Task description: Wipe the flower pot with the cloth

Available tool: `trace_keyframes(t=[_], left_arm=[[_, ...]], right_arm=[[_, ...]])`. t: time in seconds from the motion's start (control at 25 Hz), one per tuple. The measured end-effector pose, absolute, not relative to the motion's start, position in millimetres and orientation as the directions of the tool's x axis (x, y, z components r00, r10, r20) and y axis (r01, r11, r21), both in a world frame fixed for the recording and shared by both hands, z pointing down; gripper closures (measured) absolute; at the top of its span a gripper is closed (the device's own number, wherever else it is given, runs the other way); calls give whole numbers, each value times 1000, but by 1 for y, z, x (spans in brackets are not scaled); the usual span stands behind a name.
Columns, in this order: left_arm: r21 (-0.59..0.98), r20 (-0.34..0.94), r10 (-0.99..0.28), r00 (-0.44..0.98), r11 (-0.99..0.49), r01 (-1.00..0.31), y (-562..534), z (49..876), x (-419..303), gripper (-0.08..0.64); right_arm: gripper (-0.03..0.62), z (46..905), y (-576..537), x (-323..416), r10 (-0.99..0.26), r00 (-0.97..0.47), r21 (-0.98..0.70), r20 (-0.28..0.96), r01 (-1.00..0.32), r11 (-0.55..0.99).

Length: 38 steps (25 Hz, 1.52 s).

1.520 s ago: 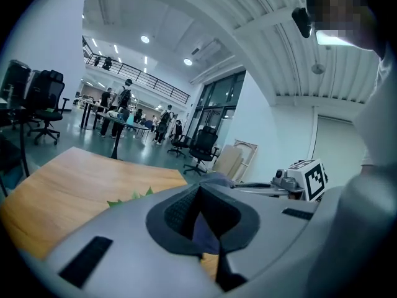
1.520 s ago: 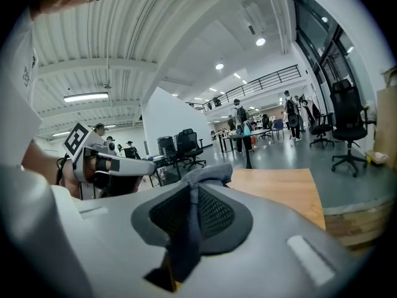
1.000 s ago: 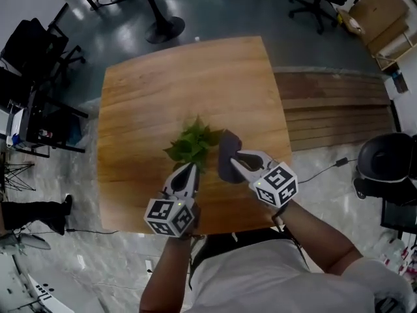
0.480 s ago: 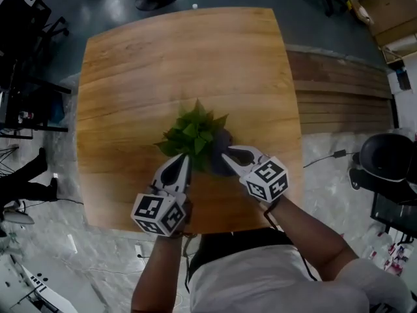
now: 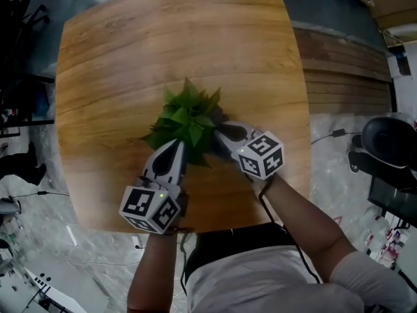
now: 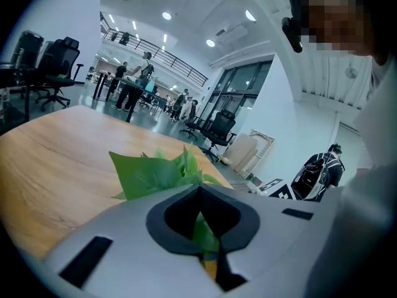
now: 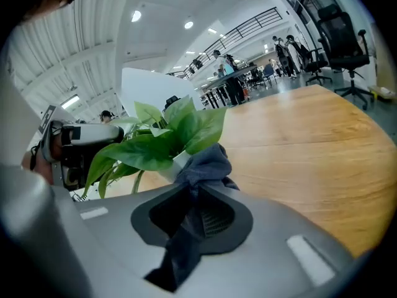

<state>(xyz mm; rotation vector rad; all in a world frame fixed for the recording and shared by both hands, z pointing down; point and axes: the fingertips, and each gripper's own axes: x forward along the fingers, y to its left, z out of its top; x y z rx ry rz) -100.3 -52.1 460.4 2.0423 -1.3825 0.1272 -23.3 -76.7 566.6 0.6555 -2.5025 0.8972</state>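
Note:
A leafy green plant (image 5: 187, 117) stands on the wooden table (image 5: 130, 51); its leaves hide the flower pot from the head view. In the right gripper view a bit of white pot (image 7: 175, 161) shows under the leaves. My right gripper (image 5: 219, 132) is shut on a dark grey cloth (image 7: 208, 160), whose bunched end presses against the pot. My left gripper (image 5: 176, 146) reaches in from the near left, jaws together at the plant's base. A leaf (image 6: 201, 231) shows in its slit.
Wooden planks (image 5: 345, 64) lie on the floor right of the table. A black office chair (image 5: 391, 142) stands at the right, and dark chairs (image 5: 13, 18) stand at the far left. The table's near edge (image 5: 215, 223) is close to my body.
My right gripper has carried the cloth leftward from beside the plant to under its leaves, against the pot. My left gripper has stayed at the plant's base.

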Motion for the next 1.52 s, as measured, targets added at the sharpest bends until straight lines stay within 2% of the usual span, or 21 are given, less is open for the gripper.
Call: trace_keyframes(t=[0.44, 0.68, 0.88, 1.16, 1.52], left_arm=[[490, 444, -762, 472, -235, -839, -55, 467, -97, 560], [491, 441, -758, 481, -244, -836, -54, 443, -108, 560], [456, 464, -757, 459, -240, -857, -71, 448, -120, 560], [481, 503, -717, 483, -233, -845, -79, 481, -113, 560], [489, 523, -694, 494, -230, -841, -75, 488, -115, 560]], right_arm=[[545, 515, -82, -28, -293, -856, -509, 425, -494, 705], [545, 563, -70, -10, -274, -797, -587, 539, -588, 556], [545, 582, -84, -14, -271, -779, -595, 566, -613, 520], [545, 581, -97, -43, -260, -832, -630, 490, -544, 554], [545, 525, -95, -43, -281, -887, -632, 367, -460, 624]])
